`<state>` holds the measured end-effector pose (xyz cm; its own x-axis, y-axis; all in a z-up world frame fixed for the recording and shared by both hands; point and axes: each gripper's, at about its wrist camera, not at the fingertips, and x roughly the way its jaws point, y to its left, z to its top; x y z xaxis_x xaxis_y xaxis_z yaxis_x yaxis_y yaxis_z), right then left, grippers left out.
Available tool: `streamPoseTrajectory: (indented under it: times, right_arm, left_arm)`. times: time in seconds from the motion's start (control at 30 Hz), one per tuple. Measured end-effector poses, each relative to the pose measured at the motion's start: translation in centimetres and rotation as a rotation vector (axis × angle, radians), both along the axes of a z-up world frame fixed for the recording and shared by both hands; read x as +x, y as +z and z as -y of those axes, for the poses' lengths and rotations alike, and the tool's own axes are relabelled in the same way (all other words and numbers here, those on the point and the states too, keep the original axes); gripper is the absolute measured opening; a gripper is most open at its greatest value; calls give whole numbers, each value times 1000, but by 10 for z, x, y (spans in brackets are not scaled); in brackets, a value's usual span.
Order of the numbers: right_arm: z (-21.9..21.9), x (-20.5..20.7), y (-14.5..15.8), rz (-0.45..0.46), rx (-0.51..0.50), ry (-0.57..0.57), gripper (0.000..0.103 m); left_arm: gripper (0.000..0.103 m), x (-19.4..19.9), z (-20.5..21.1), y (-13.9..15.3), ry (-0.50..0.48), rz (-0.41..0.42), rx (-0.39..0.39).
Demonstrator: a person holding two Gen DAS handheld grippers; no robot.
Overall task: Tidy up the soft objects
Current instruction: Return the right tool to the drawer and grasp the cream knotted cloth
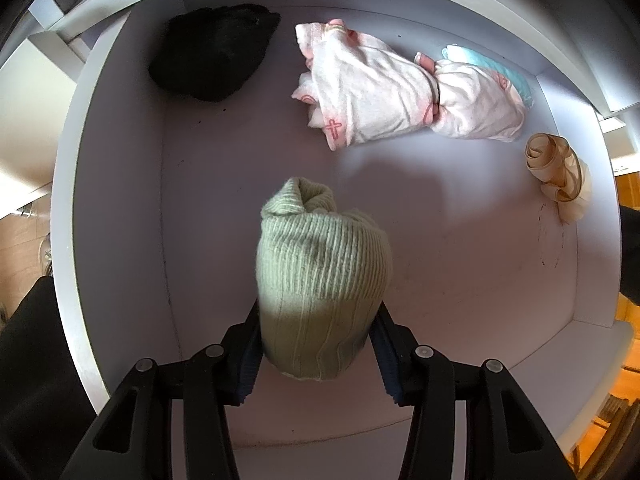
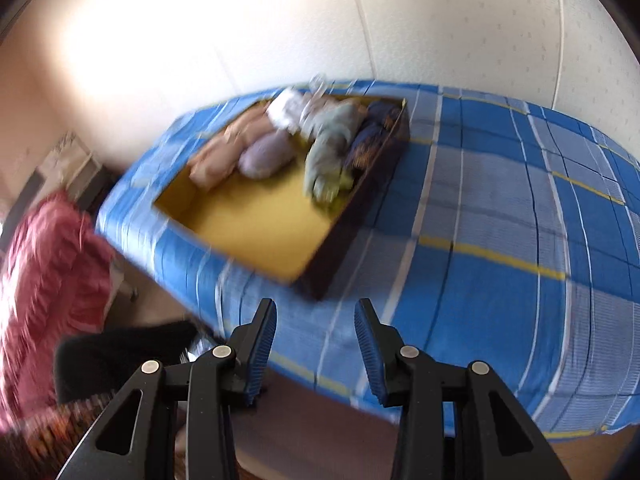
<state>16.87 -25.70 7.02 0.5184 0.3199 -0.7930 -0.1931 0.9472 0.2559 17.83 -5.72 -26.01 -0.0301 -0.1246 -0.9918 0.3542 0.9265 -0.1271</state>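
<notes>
Two tools: the left tool [image 1: 318, 344] clamps the green knit roll [image 1: 320, 268]; the right tool [image 2: 315, 350] gapes empty.

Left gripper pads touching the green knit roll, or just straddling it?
Touching. The left wrist view shows both blue pads of the left gripper pressed against the sides of the green knit roll, with no gap on either side, above the white drawer.

In the white drawer [image 1: 120, 184] there are five soft things: one green knitted roll [image 1: 320, 264], one black bundle [image 1: 212, 52], two pink-white rolls [image 1: 368, 92], and one beige roll [image 1: 556, 172]. A bit of light blue cloth [image 1: 480, 60] shows behind. On the bed [image 2: 500, 220] stands one tray [image 2: 260, 232] with about five blurred bundles [image 2: 328, 148].
</notes>
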Motion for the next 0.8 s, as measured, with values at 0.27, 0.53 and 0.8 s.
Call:
streamPoseTrajectory:
  times: [0.27,0.53,0.8]
  right_arm:
    - [-25,-55,-40,-73,-74,138,41]
    - [-58,-71,-124,-310,-282,258,41]
    - [-62,-49,-238,-578,-521,248,41]
  left_arm:
    - [50,-1,-1,-1,5,-2,1]
    - [50,-1,-4,-2,14,-3,-4]
    - [50,1,-7,-2,23,-8,-15]
